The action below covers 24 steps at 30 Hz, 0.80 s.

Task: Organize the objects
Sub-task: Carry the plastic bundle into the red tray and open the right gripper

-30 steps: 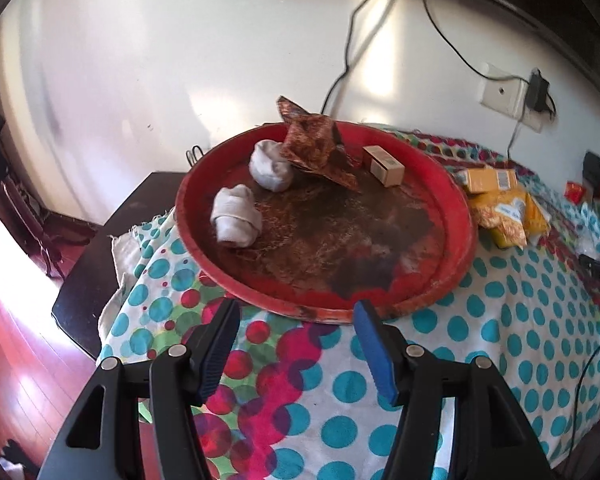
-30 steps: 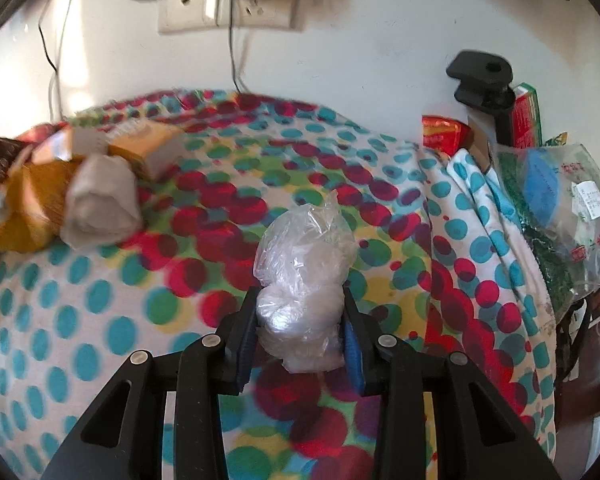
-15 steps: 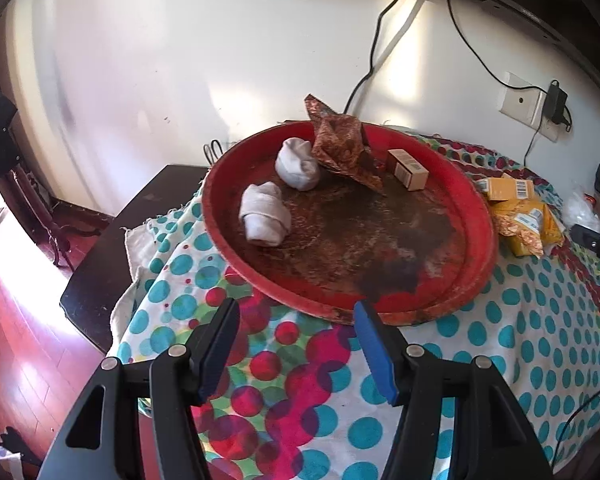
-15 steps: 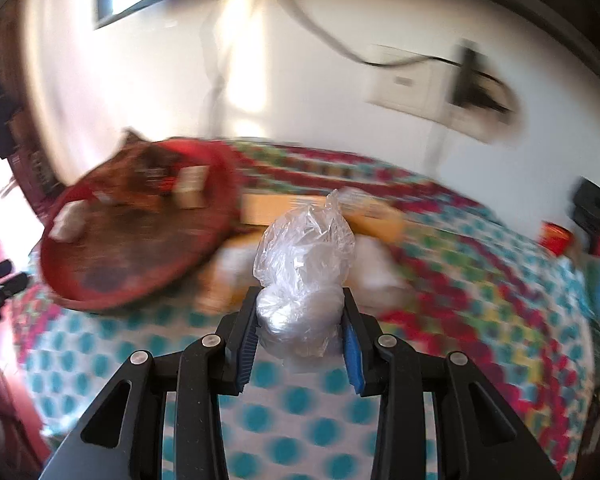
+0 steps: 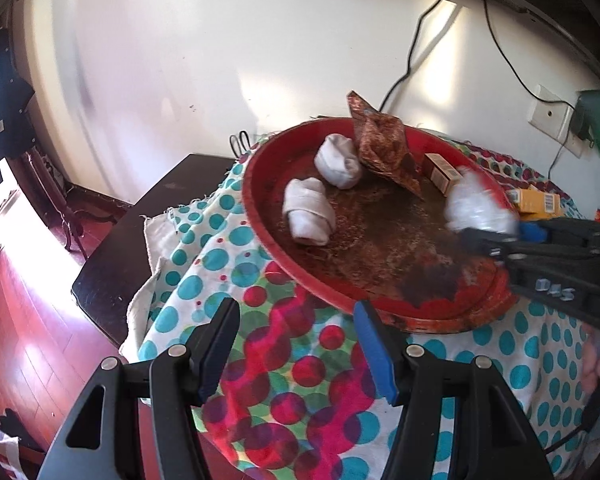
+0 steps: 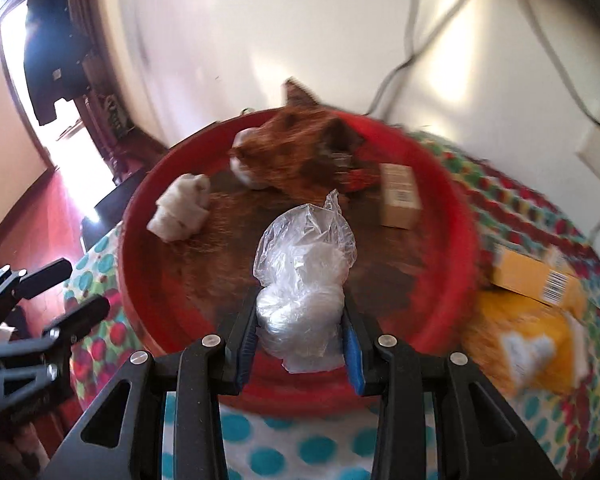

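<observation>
At the left, a dark wooden side table [image 5: 112,248] stands beside the red wood floor, half covered by the dotted white tablecloth [image 5: 260,300] with teal and red spots. The left gripper [image 5: 298,340] hangs above this cloth, just near of the tray; its black fingers with blue pads [image 5: 374,356] are spread wide and hold nothing.

In the middle lies the round red tray [image 5: 260,216] with a worn brown floor. On its left part rests a rolled white sock [image 5: 308,212], and a second white rolled bundle [image 5: 338,162] lies farther back, touching a crumpled brown patterned wrapper [image 5: 384,146] that stands up at the far rim. To the right of the wrapper sits a small tan cardboard box [image 6: 398,196].

The right gripper [image 6: 300,344] reaches over the near part of the tray from the right. It is pinching a crumpled clear plastic bag [image 6: 304,276], which fills the gap between its blue pads and sticks up above the tray floor. I cannot tell if the bag touches the tray.

At the right, outside the tray, a yellow carton with a barcode [image 6: 540,276] lies on the cloth, with a blurred yellow packet [image 6: 520,348] just near of it. A white wall socket [image 5: 552,118] with a cable is on the far wall.
</observation>
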Each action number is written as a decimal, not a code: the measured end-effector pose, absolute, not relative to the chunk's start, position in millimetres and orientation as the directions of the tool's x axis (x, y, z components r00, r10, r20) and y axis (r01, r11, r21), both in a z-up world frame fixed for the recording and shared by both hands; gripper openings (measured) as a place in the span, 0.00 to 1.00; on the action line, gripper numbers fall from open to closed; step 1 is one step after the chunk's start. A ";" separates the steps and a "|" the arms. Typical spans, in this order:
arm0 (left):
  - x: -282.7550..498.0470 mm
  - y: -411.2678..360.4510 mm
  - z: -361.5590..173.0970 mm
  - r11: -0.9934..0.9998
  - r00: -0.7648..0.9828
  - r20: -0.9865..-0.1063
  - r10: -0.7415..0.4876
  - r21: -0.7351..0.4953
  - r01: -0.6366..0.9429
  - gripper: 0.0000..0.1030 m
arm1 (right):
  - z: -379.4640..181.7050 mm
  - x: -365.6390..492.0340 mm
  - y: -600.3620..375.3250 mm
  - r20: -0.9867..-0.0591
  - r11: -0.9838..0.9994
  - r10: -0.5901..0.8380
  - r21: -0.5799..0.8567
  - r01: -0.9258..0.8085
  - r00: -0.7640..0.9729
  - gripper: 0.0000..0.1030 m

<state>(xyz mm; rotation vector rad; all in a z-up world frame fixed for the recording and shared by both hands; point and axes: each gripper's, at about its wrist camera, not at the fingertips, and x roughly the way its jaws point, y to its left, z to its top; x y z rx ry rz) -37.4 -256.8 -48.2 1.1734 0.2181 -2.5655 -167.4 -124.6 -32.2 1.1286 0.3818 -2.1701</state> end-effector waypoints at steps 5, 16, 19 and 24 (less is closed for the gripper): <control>-35.4 -274.5 -51.3 -0.922 -0.601 -0.765 -0.230 -0.026 0.387 0.59 | -49.4 -177.8 -158.0 -0.832 -0.730 -0.417 0.067 0.680 -0.366 0.33; -35.8 -280.9 -54.9 -0.917 -0.595 -0.772 -0.224 -0.039 0.397 0.59 | -60.9 -193.1 -194.2 -0.841 -0.719 -0.417 0.075 0.691 -0.344 0.34; -36.5 -281.4 -56.2 -0.916 -0.590 -0.775 -0.225 -0.038 0.400 0.59 | -63.4 -191.0 -197.0 -0.845 -0.712 -0.400 0.043 0.701 -0.355 0.41; -36.5 -280.8 -55.1 -0.915 -0.593 -0.772 -0.230 -0.035 0.401 0.59 | -51.8 -182.8 -169.2 -0.823 -0.726 -0.429 0.070 0.684 -0.371 0.54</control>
